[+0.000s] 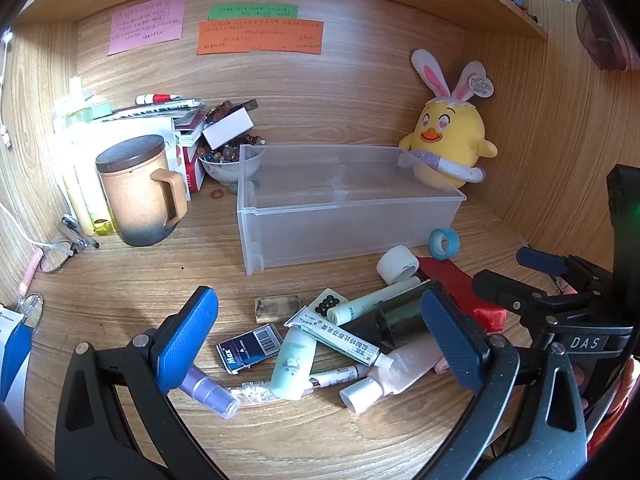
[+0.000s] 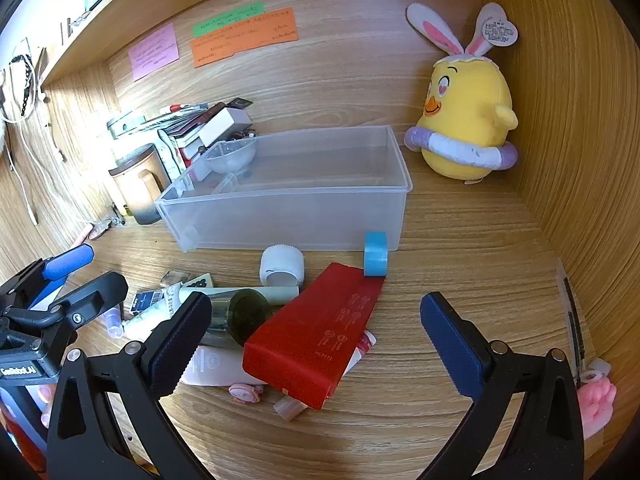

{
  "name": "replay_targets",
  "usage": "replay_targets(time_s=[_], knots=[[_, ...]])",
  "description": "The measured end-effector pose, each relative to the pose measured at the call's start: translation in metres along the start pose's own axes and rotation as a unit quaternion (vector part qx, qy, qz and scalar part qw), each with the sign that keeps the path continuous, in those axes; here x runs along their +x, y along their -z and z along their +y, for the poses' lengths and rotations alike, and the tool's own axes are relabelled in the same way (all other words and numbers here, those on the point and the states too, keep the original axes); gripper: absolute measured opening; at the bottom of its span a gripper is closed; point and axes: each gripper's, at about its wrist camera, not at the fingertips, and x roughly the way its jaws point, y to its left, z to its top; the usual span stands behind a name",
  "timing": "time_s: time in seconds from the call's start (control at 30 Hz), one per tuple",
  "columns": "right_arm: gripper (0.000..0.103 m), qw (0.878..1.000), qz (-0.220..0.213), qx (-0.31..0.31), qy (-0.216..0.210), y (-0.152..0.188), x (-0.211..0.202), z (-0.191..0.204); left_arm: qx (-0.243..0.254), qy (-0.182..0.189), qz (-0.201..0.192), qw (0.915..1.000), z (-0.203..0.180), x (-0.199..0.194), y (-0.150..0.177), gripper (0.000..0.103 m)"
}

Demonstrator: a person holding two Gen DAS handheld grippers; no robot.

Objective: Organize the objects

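Sorting not begun: clear bin (image 2: 304, 216) empty, clutter w/ red case (image 2: 316, 332) on tabletop (image 2: 460, 280). Both hand-held grippers, left (image 1: 320, 344) & right (image 2: 316, 344), jaws apart, empty. Next: pick 1 item.

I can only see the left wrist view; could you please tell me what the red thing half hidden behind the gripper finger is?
Observer: It is a long red rectangular box, lying flat across some tubes.
Operator: Thank you. Is the right gripper holding anything?
Observer: No, the right gripper is open, with the box lying ungripped in front of it.
Operator: Is anything further right on the desk?
Observer: Yes, a pink paw-shaped soft item sits close to the wooden side wall.
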Motion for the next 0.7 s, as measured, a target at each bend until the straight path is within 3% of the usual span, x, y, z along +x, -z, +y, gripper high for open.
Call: replay_targets(time_s=[0.23,0.33,0.53,0.7], knots=[[0.103,1.000,-0.002,-0.006,0.002,0.001,0.004,-0.002,-0.010,-0.002,-0.006,0.9999,0.013,-0.003,0.005,0.102],[0.103,1.000,-0.008,-0.005,0.010,-0.002,0.004,-0.007,-0.024,-0.002,0.000,0.9997,0.027,-0.005,0.004,0.092],[0.103,0.999,-0.019,0.004,0.039,-0.012,0.005,-0.023,-0.047,-0.049,0.012,0.9976,0.062,-0.005,0.003,0.084],[0.103,0.998,-0.022,-0.002,0.058,-0.021,0.008,-0.036,-0.054,-0.087,0.056,0.9931,0.087,0.005,0.014,0.077]])
